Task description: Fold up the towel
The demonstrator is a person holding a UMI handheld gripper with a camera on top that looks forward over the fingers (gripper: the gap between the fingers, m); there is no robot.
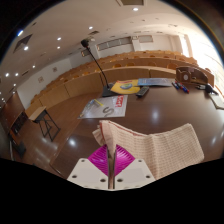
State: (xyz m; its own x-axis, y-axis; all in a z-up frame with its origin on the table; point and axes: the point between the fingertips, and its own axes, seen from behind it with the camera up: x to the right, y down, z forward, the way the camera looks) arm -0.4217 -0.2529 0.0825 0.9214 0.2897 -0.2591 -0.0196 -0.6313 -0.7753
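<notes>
Magenta pads (pixel 107 158) at lower centre of the frame mark the gripper (pixel 110 168), whose jaws pinch the near edge of the beige towel (pixel 150 150) draped at lower right; a shallow bite could let the fabric slip free mid-fold.

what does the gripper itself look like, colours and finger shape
The gripper has two pale white, blocky fingers with flat angular tips. Each bears a magenta pad on its inner face, patterned with fine ridges. No cables, markings or sleeve are visible. A beige waffle-weave towel covers part of the fingers.
</notes>
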